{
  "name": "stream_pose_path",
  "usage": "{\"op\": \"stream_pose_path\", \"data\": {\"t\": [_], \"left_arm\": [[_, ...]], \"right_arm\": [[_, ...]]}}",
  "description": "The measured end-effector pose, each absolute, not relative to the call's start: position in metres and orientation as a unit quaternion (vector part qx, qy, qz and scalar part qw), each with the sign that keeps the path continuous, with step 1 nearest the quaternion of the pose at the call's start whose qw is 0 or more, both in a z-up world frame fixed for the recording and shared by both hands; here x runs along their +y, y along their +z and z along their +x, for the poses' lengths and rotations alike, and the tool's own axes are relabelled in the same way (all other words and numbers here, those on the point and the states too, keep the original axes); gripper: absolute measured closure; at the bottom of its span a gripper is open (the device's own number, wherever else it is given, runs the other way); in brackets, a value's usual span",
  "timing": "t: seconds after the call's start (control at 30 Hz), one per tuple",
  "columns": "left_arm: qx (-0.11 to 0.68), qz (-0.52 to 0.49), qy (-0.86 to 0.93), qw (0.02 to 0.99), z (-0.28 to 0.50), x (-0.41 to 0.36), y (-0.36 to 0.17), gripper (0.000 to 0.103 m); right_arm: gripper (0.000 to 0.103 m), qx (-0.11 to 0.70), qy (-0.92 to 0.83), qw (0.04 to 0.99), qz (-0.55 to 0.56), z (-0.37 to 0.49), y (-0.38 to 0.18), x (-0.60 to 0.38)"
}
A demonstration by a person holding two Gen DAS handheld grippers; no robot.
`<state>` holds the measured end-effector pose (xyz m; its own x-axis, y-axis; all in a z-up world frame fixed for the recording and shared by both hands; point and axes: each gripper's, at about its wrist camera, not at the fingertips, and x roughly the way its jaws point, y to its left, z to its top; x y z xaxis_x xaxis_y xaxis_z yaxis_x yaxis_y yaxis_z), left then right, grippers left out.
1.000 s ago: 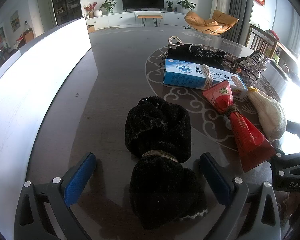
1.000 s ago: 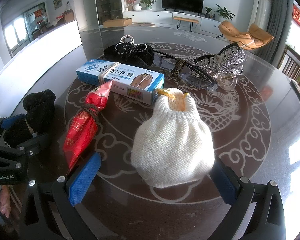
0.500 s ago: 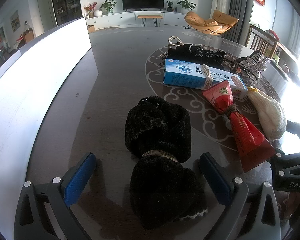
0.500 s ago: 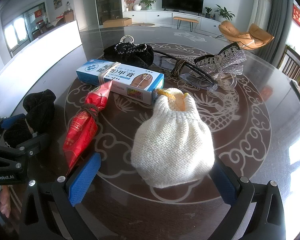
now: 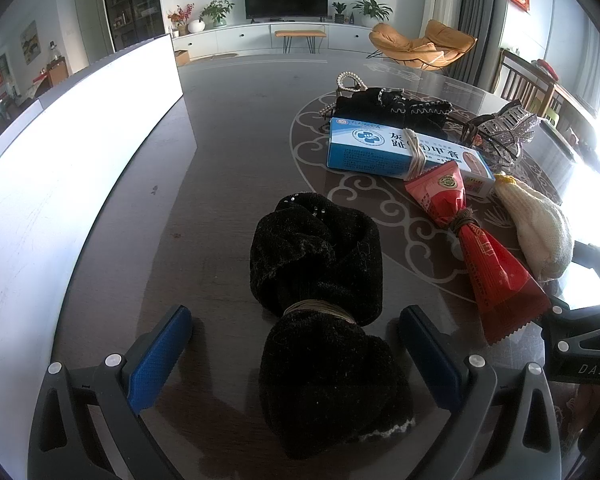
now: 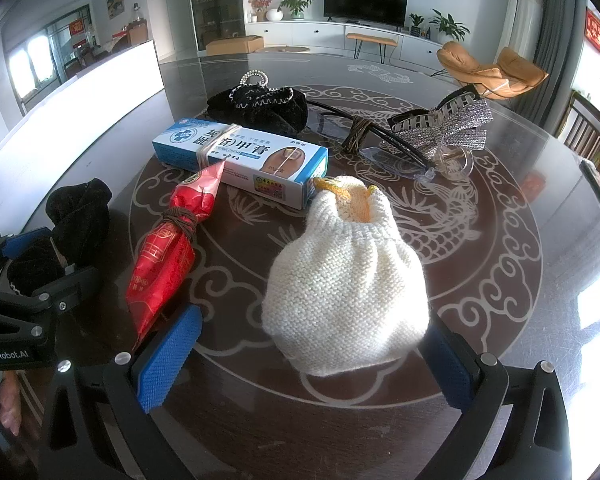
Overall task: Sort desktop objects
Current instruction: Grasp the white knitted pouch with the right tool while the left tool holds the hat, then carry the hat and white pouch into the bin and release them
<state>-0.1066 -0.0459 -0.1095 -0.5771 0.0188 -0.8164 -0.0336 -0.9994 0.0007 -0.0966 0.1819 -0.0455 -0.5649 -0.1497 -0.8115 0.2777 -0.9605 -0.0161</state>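
Two blue-padded fingers of the left tool (image 5: 296,334) stand spread wide at the bottom of the left wrist view, one on each side of a black knitted bundle (image 5: 324,312) tied at its waist with a band. The bundle lies on the dark tabletop (image 5: 228,152) in the lower centre of the frame, and neither pad touches it. To the right lies a red cone-shaped packet (image 5: 480,256) bound with cord, its broad serrated end toward the lower right. Just beyond its narrow end, in the centre right, sits a blue and white box (image 5: 396,152) with a rubber band around it. A cream knitted pouch (image 5: 540,232) rests at the right edge, beside the packet.

Right wrist view: the right tool (image 6: 312,354) is likewise spread, its pads flanking the cream knitted pouch (image 6: 348,292) in the lower centre without pressing it. The red cone-shaped packet (image 6: 168,252) lies to the left, its tip touching the blue and white box (image 6: 240,160). Behind the box, upper centre, sits a black pouch (image 6: 260,108) with a pearl handle. A pair of glasses (image 6: 376,140) and a rhinestone bow clip (image 6: 444,128) lie in the upper right. At the left edge the left tool (image 6: 40,264) brackets the black knitted bundle (image 6: 76,216).
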Motion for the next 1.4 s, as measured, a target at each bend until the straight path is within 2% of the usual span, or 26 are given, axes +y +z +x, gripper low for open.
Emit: {"op": "stream_pose_path", "data": {"t": [0.33,0.37,0.4,0.43,0.47,0.53,0.6,0.7,0.83,1.0,1.1,1.23,1.3,1.33,1.37,1.4], "left_arm": [[0.035,-0.470,0.879,0.065,-0.103,-0.052,-0.108,0.000],[0.034,-0.469,0.880,0.063,-0.104,-0.053,-0.107,0.010],[0.033,-0.457,0.886,0.064,-0.103,-0.055,-0.103,0.028],[0.032,-0.446,0.892,0.074,-0.102,-0.057,-0.099,0.071],[0.027,-0.450,0.889,0.084,-0.103,-0.058,-0.097,0.072],[-0.009,-0.442,0.890,0.112,-0.096,-0.067,-0.088,0.072],[-0.009,-0.425,0.898,0.110,-0.077,-0.072,-0.075,0.072],[-0.052,-0.419,0.897,0.130,-0.053,-0.086,-0.056,0.072],[-0.102,-0.383,0.908,0.137,-0.025,-0.124,-0.003,0.072],[-0.110,-0.340,0.932,0.049,-0.010,-0.215,0.049,0.072],[-0.116,-0.362,0.925,-0.020,-0.016,-0.272,0.046,0.071],[-0.121,-0.414,0.899,-0.072,-0.034,-0.327,0.015,0.071],[-0.125,-0.441,0.885,-0.086,-0.042,-0.344,-0.002,0.069],[-0.123,-0.456,0.876,-0.095,-0.046,-0.350,-0.009,0.064],[-0.117,-0.476,0.865,-0.112,-0.051,-0.354,-0.018,0.052],[-0.113,-0.483,0.860,-0.122,-0.053,-0.355,-0.021,0.043]], "right_arm": [[0.000,0.088,-0.858,0.146,0.484,-0.110,-0.043,0.181],[0.001,0.085,-0.854,0.149,0.492,-0.114,-0.042,0.182],[0.007,0.073,-0.856,0.150,0.490,-0.115,-0.039,0.185],[0.036,0.068,-0.864,0.136,0.479,-0.115,-0.034,0.191],[0.058,0.068,-0.866,0.132,0.478,-0.116,-0.031,0.193],[0.059,0.034,-0.860,0.140,0.489,-0.113,-0.027,0.204],[0.059,0.041,-0.868,0.134,0.476,-0.097,-0.017,0.211],[0.059,0.038,-0.873,0.126,0.469,-0.073,0.000,0.217],[0.059,0.033,-0.883,0.162,0.440,-0.054,0.042,0.183],[0.059,0.030,-0.871,0.291,0.395,-0.050,0.098,0.067],[0.059,0.033,-0.854,0.352,0.382,-0.049,0.112,-0.007],[0.058,0.062,-0.831,0.409,0.372,-0.048,0.116,-0.109],[0.056,0.074,-0.820,0.423,0.379,-0.050,0.110,-0.149],[0.050,0.078,-0.817,0.427,0.379,-0.052,0.106,-0.162],[0.035,0.083,-0.812,0.432,0.385,-0.053,0.101,-0.173],[0.026,0.088,-0.804,0.434,0.397,-0.056,0.095,-0.185]]}}
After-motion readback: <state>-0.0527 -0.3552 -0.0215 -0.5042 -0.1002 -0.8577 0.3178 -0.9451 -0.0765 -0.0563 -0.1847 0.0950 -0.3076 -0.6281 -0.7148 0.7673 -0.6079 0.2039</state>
